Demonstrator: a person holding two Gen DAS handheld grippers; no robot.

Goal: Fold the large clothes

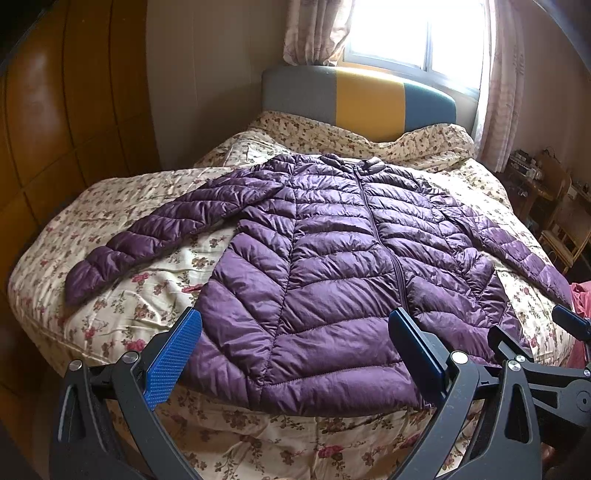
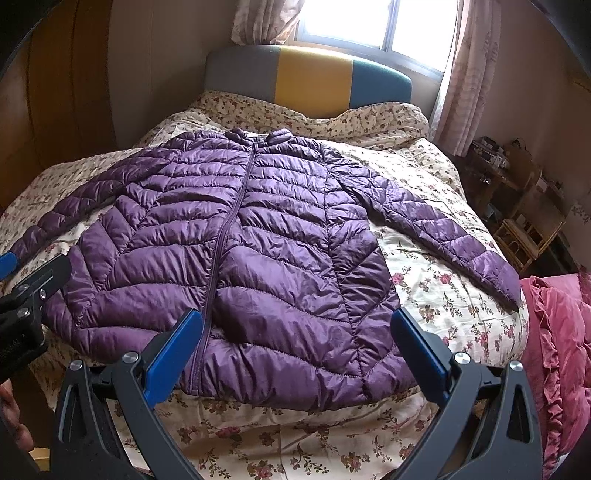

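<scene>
One purple quilted jacket [image 1: 332, 251] lies flat on the bed [image 1: 122, 295], front up and zipped closed, its collar toward the headboard [image 1: 358, 99] and its hem toward the cameras. Its two sleeves are spread out to either side – one sleeve [image 1: 155, 236] runs toward the wardrobe side of the bed, the other sleeve [image 2: 454, 236] toward the side with the pink ruffled bedding [image 2: 561, 332], both cuffs resting on the floral quilt [image 2: 424, 273]. The headboard shows three colour panels: grey, yellow and teal. Behind it a bright window [image 1: 417, 33] is flanked by two pale patterned curtains [image 1: 317, 29]. Two grippers are in play. The left gripper [image 1: 295, 325] hangs over the jacket's hem with its two blue-padded fingers [image 1: 173, 354] spread wide apart and nothing between them. The right gripper [image 2: 297, 325] hovers just beside it over the same hem, its two fingers [image 2: 417, 347] likewise wide apart and empty – in the left wrist view its dark frame shows at the right edge, and in the right wrist view the left gripper's frame shows at the left edge. A wooden wardrobe [image 1: 55, 129] stands along one side of the bed, and a wooden chair [image 2: 528, 221] beside a cluttered wooden stand sits on the other side.
</scene>
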